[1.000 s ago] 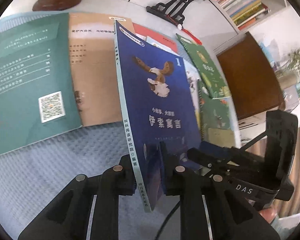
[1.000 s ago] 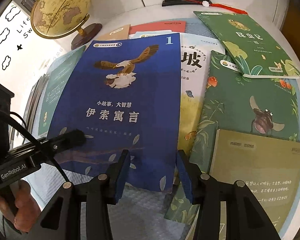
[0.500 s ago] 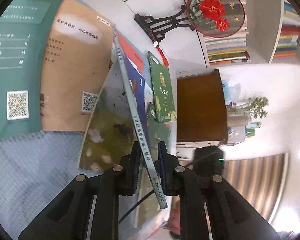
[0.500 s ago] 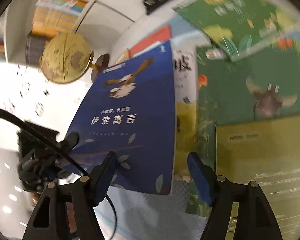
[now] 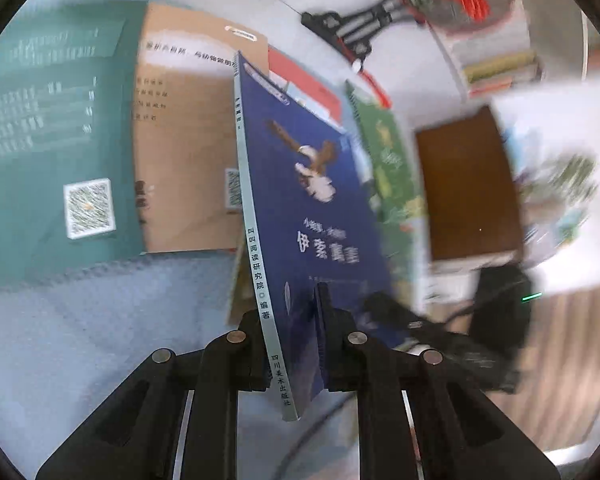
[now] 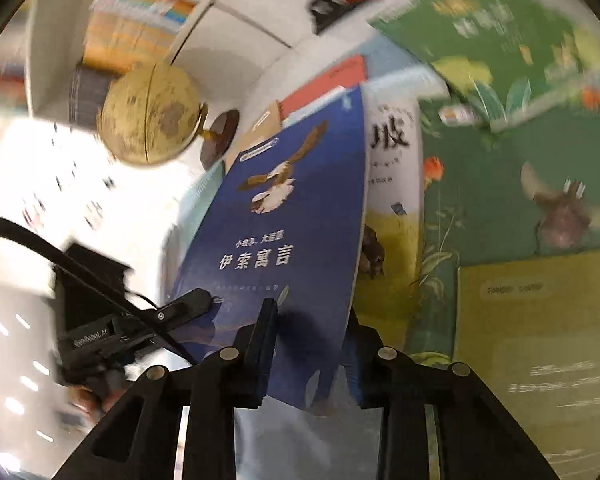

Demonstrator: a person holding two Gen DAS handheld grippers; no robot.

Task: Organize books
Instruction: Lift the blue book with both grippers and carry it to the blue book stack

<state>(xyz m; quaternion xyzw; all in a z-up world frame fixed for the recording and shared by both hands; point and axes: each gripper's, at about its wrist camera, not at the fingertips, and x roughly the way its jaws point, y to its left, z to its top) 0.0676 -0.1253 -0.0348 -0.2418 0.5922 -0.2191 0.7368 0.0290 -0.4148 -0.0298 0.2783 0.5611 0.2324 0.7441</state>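
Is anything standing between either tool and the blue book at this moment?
Nothing visible. The left tool is clamped on the blue book at its spine end. The right tool has just been closing, with the book's lower edge between its fingers; nothing else lies between.

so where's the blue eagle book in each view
Left wrist: the blue eagle book stands centre frame, seen nearly edge-on with its pale spine toward the camera, lower corner in the left gripper.
Right wrist: the cover faces the camera, centre-left, its bottom edge in the right gripper.
Shared landmark: the green insect book, to the right of the blue book in both.
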